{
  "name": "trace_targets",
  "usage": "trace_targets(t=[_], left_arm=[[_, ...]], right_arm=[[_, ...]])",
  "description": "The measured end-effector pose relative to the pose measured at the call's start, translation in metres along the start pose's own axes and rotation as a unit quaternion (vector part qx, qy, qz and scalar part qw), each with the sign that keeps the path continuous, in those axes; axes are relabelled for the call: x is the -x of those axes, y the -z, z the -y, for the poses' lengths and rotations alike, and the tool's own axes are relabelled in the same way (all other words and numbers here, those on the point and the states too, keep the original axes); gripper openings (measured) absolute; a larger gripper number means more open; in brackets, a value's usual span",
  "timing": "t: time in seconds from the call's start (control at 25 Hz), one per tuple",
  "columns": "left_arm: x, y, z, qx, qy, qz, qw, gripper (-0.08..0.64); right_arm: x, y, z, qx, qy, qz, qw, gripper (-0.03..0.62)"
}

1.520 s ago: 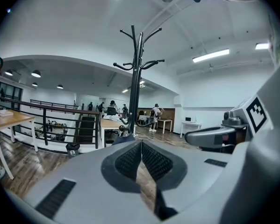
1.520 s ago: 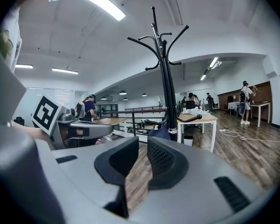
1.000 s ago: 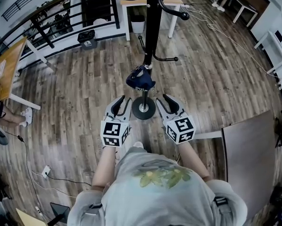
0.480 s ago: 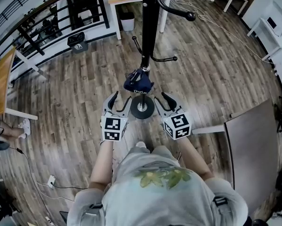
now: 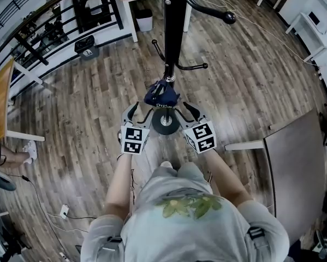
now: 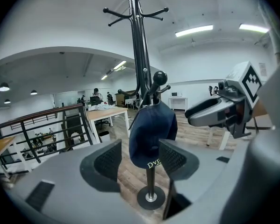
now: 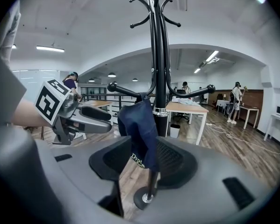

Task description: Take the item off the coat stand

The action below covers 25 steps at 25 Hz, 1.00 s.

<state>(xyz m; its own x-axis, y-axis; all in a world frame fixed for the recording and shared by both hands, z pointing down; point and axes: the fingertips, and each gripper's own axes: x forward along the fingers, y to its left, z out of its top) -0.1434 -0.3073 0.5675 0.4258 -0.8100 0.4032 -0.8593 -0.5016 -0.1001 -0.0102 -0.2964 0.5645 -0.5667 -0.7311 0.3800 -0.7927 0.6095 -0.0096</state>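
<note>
Left claw (image 5: 142, 110) opened; cap (image 5: 162, 95) hangs vertically.

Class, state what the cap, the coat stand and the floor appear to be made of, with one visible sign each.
Cap: dark navy cloth, matte; it sags in soft folds.
Coat stand: probably black-painted metal; thin, smooth, slightly glossy.
Floor: wood or wood-look laminate; grained planks with seams.

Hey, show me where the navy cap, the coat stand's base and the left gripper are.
navy cap (image 5: 162, 96), head view, on its crown.
coat stand's base (image 5: 158, 126), head view, on the flat round disc.
left gripper (image 5: 142, 111), head view, midway between its open fingertips.
</note>
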Motion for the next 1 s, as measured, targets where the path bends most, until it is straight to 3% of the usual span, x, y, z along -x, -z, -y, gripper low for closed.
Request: trace_targets(t=[0.2, 0.36, 0.6, 0.84, 0.92, 1.0], left_arm=[[-0.02, 0.018, -0.004, -0.011, 0.006, -0.024, 0.9996, 0.244], [-0.036, 0.035, -0.004, -0.02, 0.012, -0.043, 0.9988, 0.244], [-0.056, 0.053, -0.01, -0.002, 0.011, -0.074, 0.9972, 0.244], [-0.066, 0.056, -0.017, 0.009, 0.004, -0.075, 0.9971, 0.242], [-0.067, 0.052, -0.018, 0.01, 0.003, -0.064, 0.9979, 0.216], [-0.064, 0.048, -0.019, 0.013, -0.006, -0.059, 0.9981, 0.146]], right_arm=[[-0.02, 0.019, 0.003, 0.009, 0.001, -0.031, 0.999, 0.152], [-0.034, 0.04, 0.01, -0.015, 0.003, -0.062, 0.998, 0.158], [-0.056, 0.064, 0.016, -0.07, -0.013, -0.097, 0.993, 0.184], [-0.068, 0.075, 0.018, -0.059, -0.007, -0.117, 0.991, 0.184], [-0.07, 0.075, 0.018, -0.063, -0.006, -0.116, 0.991, 0.181], [-0.071, 0.072, 0.017, -0.063, -0.004, -0.111, 0.992, 0.172]])
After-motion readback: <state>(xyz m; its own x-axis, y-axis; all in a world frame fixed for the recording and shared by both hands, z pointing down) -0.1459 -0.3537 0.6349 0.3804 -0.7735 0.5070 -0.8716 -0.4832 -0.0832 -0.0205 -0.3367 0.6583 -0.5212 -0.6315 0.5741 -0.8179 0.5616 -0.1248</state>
